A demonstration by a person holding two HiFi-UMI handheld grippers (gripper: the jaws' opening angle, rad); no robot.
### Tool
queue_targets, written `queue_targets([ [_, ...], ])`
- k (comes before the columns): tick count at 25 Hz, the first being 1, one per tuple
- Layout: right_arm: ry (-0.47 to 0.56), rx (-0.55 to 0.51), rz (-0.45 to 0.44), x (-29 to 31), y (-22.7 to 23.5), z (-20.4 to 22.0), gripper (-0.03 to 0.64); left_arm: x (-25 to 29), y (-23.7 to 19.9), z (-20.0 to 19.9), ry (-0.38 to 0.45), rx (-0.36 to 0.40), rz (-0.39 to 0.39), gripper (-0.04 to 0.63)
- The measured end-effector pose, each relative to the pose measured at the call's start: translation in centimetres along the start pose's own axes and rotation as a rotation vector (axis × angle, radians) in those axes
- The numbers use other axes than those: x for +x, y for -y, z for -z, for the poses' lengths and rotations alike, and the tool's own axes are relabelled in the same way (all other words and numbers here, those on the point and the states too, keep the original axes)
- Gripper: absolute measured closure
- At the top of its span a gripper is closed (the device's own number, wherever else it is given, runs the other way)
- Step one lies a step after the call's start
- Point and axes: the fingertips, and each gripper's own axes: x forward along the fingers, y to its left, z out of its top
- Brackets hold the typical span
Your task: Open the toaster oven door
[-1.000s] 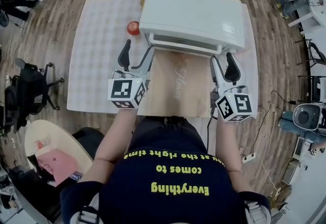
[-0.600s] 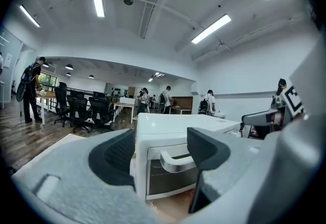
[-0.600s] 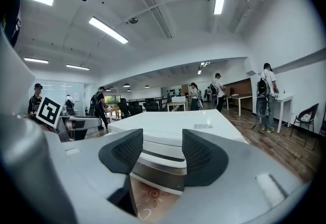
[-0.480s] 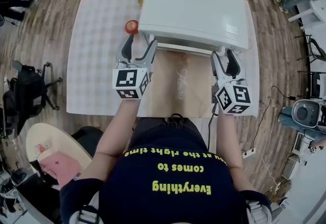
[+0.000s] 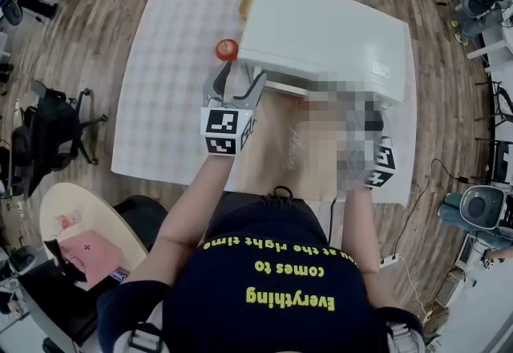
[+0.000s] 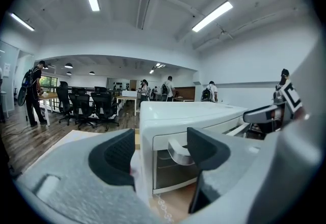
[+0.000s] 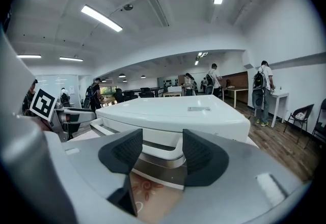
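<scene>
A white toaster oven (image 5: pixel 325 30) stands at the back of the table, front towards me. In the left gripper view its glass door (image 6: pixel 170 169) looks shut, with the handle (image 6: pixel 178 150) across the top. My left gripper (image 5: pixel 236 80) is at the oven's front left corner, open (image 6: pixel 160 154), the handle's left end showing between the pads. My right gripper (image 7: pixel 162 154) is open in front of the handle's right end (image 7: pixel 160 149). In the head view a mosaic patch hides most of it; only its marker cube (image 5: pixel 383 167) shows.
A red round fruit (image 5: pixel 226 49) lies on the white checked cloth (image 5: pixel 168 87) just left of the oven. A wooden board (image 5: pixel 276 143) lies before the door. Office chairs and a round table (image 5: pixel 72 223) stand off to the left.
Both grippers have moved forward to the oven's front; the left now reaches its left corner beside the red fruit. Both stay open.
</scene>
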Motion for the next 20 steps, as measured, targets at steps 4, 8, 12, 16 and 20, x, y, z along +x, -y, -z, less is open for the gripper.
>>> queue_targets([
  [4,-0.014,-0.038,0.010,0.5,-0.1,0.3,0.377,0.2,0.0,0.7,-0.013,0.000,0.001,0.275],
  [8,-0.032,-0.061,0.014,0.4,-0.2,0.3,0.376,0.1,0.1,0.5,0.002,0.006,0.004,0.275],
  [12,-0.043,-0.065,0.015,0.1,-0.3,0.6,0.376,-0.3,0.2,0.8,0.007,0.000,0.001,0.275],
  [16,-0.054,-0.080,0.009,-0.9,-0.8,1.3,0.374,-1.3,0.5,1.5,0.007,-0.006,0.000,0.276],
  [20,-0.070,-0.089,-0.002,-2.4,-1.4,2.3,0.374,-2.6,0.9,2.4,0.003,-0.004,0.013,0.276],
])
